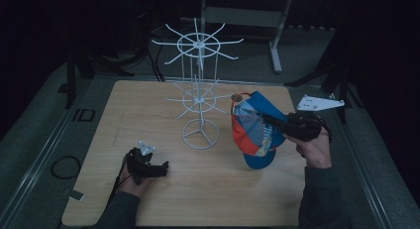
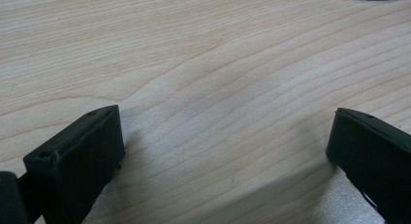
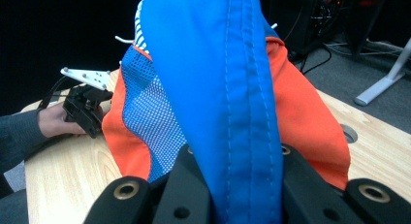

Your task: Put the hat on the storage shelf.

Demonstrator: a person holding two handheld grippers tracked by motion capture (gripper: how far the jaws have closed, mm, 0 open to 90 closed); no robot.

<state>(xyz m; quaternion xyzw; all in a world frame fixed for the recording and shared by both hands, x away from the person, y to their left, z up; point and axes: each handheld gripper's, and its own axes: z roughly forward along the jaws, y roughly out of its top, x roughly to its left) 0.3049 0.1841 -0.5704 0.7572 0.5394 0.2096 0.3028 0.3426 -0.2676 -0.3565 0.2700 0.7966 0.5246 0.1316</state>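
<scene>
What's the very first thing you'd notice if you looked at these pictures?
The bright blue and orange mesh cap, held up above the right of the wooden table, pinched in the right gripper. Next, the tall white wire rack with spokes, standing mid-table beside the cap. The left gripper rests open near the front.

The rack stands mid-table, its wire arms spreading wide at two heights and blocking the air around its pole. The cap hangs just right of it, closing that side. Left of the rack the table lies bare, as does the near edge between both hands.
</scene>
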